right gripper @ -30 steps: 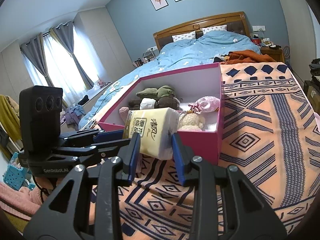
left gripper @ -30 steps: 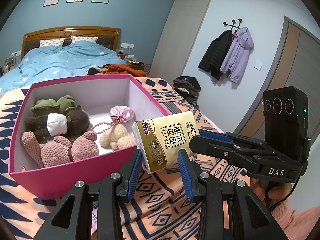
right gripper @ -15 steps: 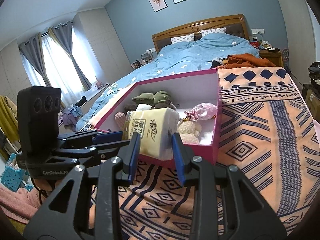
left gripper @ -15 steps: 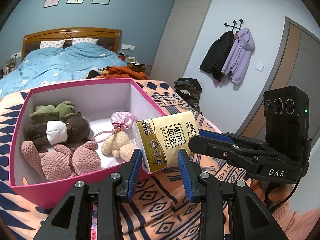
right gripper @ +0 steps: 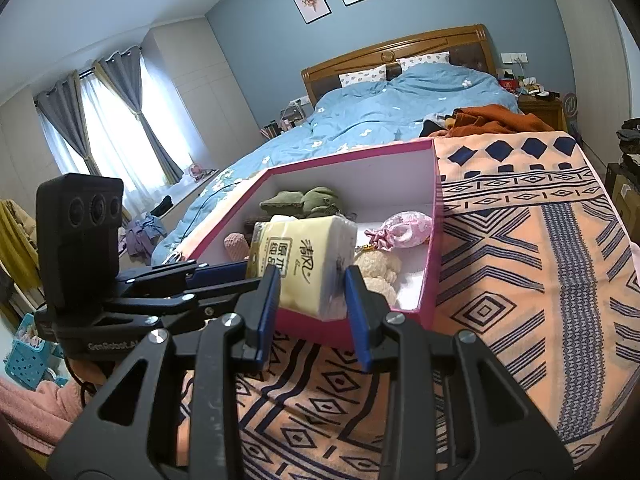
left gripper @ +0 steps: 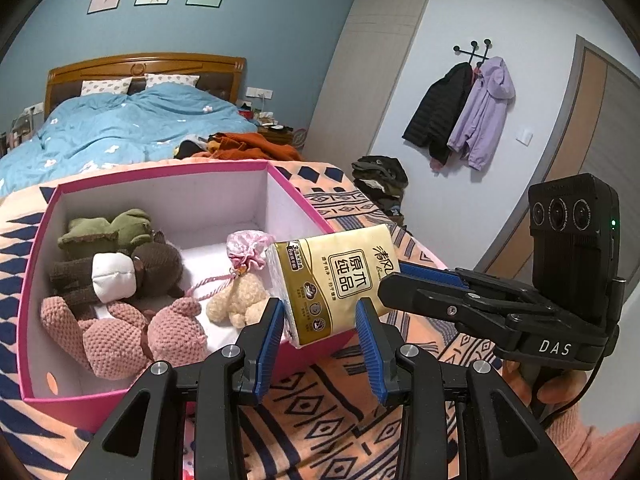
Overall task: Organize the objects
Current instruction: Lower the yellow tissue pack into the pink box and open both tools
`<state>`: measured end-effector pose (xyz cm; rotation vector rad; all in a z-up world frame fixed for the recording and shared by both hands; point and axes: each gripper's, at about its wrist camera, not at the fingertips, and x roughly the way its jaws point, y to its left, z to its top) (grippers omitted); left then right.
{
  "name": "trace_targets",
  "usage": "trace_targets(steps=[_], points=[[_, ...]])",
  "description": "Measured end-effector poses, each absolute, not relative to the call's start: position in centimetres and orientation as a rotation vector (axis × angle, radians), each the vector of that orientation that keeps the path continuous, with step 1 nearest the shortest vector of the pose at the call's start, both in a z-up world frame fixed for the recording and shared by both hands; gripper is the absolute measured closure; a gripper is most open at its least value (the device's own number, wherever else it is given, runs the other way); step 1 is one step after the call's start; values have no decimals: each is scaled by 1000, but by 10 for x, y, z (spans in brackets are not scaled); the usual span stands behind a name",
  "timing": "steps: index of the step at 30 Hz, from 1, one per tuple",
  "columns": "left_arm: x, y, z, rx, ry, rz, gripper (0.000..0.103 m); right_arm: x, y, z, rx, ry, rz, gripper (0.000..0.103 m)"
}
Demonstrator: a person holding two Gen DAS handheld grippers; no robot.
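Gold tissue pack [left gripper: 336,280] (tilted) above pink box [left gripper: 316,216].

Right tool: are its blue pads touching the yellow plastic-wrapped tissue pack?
Touching. The right wrist view shows the right tool with both blue pads pressed against the yellow tissue pack, no gap.

One pink box [left gripper: 36,264] held four plush toys and one pink pouch [left gripper: 248,246]; one tissue pack [left gripper: 336,280], two grippers, three framed prints were present.
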<state>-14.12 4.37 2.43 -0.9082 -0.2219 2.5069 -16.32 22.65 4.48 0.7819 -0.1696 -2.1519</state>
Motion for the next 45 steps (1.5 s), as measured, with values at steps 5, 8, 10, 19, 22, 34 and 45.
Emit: trace_targets(steps=[5,8,10,19,22,34,45], points=[[-147,43,25,-914,-219,2516,66,-171,226,43,805,-188,-2139,67],[-150,43,24,-919,-219,2524,66,-174,225,42,814,-191,-2134,67],[-152,43,24,-922,-221,2526,66,-176,224,41,818,-191,-2135,67],[-159,42,21,-939,-225,2531,66,-185,221,38,843,-184,-2134,67],[-161,42,20,-947,-228,2530,66,-187,220,37,851,-183,-2134,67],[-169,44,14,-975,-234,2528,66,-200,217,28,889,-180,-2138,67],[-179,43,9,-1011,-247,2522,66,-206,214,24,916,-181,-2141,67]])
